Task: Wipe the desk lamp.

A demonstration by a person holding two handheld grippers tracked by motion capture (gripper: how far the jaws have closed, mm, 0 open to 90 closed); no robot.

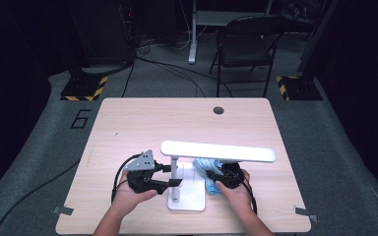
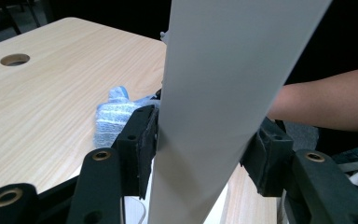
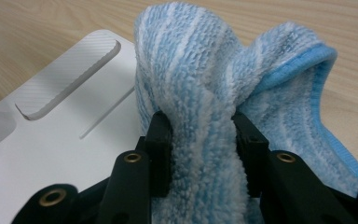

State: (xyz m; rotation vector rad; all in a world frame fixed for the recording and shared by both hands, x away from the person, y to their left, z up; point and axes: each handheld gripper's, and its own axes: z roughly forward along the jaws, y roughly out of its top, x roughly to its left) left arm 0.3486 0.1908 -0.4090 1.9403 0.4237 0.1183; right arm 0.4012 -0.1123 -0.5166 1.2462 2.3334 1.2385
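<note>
Two hand-held grippers: both clenched
Left hand-held gripper (image 2: pixel 200 149): clamps white desk lamp's upright post (image 2: pixel 205 116)
Right hand-held gripper (image 3: pixel 203 140): pinches blue-striped terry cloth (image 3: pixel 200 84) beside lamp base (image 3: pixel 51 130)

Lamp head (image 1: pixel 218 151) low above grippers, far tabletop (image 1: pixel 177 120) seemingly open.

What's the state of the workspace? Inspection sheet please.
Surface: light wooden table, round grommet hole near the far edge.
Job's things: white desk lamp with flat base; blue-and-white striped terry cloth bunched on the base's right side.
Clutter: nothing seen.
Grippers: left gripper clamps the lamp's upright post; right gripper pinches the cloth.
Cables: black cables trail from both grippers.
Surroundings: black folding chair, hazard-striped stand feet, grey floor.
</note>
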